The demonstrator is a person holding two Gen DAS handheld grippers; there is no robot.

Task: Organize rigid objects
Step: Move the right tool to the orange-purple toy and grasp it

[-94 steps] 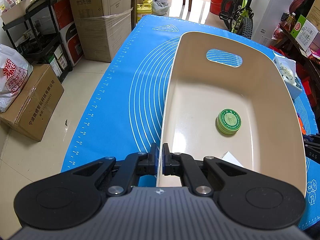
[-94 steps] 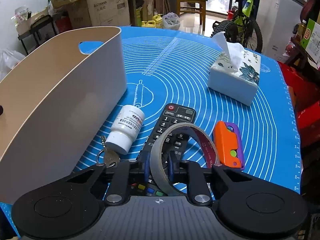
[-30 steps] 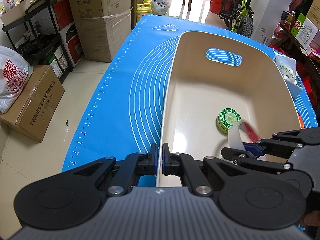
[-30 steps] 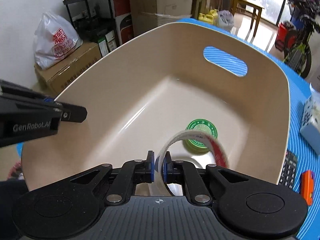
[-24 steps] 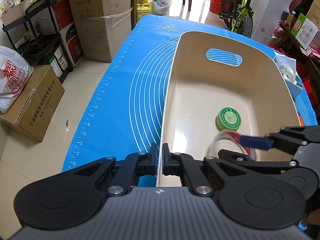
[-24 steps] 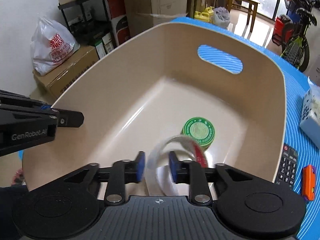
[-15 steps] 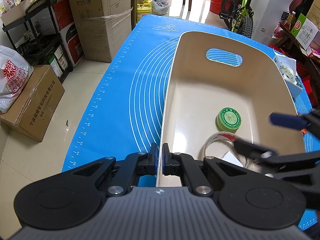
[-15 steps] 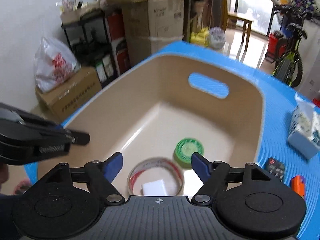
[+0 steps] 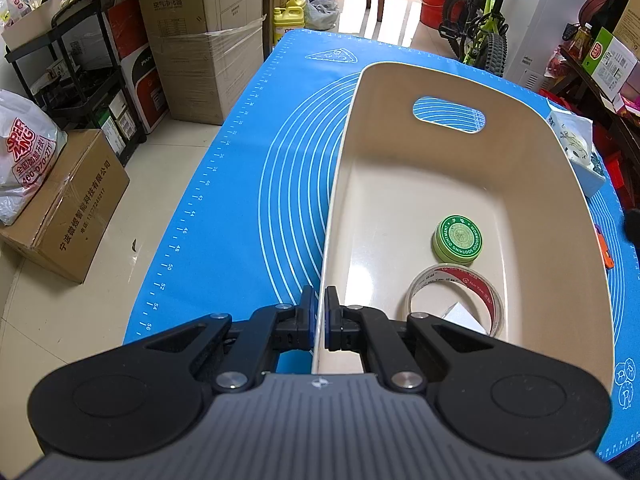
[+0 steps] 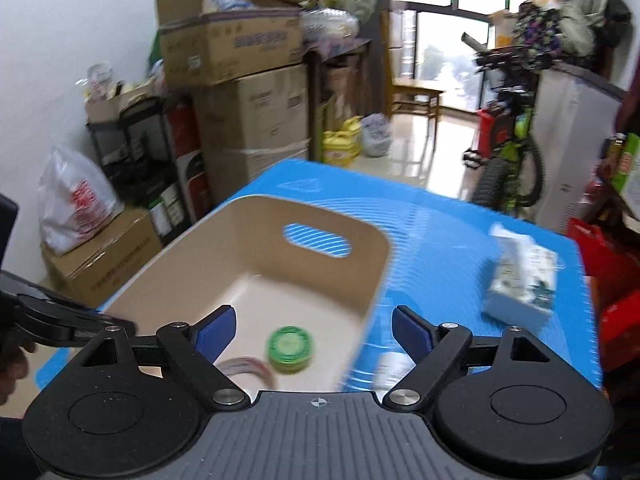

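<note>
A beige bin [image 9: 560, 168] stands on the blue mat [image 9: 280, 168]. My left gripper [image 9: 319, 312] is shut on the bin's near left rim. Inside the bin lie a green round tin [image 9: 457, 238], a tape roll [image 9: 456, 298] flat on the floor, and a white card [image 9: 464, 317] within the roll. My right gripper [image 10: 312, 330] is open and empty, raised above the bin's right side; the bin [image 10: 372, 280], the tin [image 10: 289, 345] and part of the tape roll [image 10: 248, 366] show below it.
A tissue box [image 10: 520, 280] sits on the mat right of the bin. A white bottle [image 10: 390, 372] lies blurred by the bin's right wall. An orange object [image 9: 605, 250] peeks past the bin. Cardboard boxes [image 9: 208, 36], a shelf and a bicycle [image 9: 484, 28] surround the table.
My right gripper carried the tape roll over the bin, opened and dropped it inside, then rose and swung away to the right. The left gripper has kept its hold on the rim.
</note>
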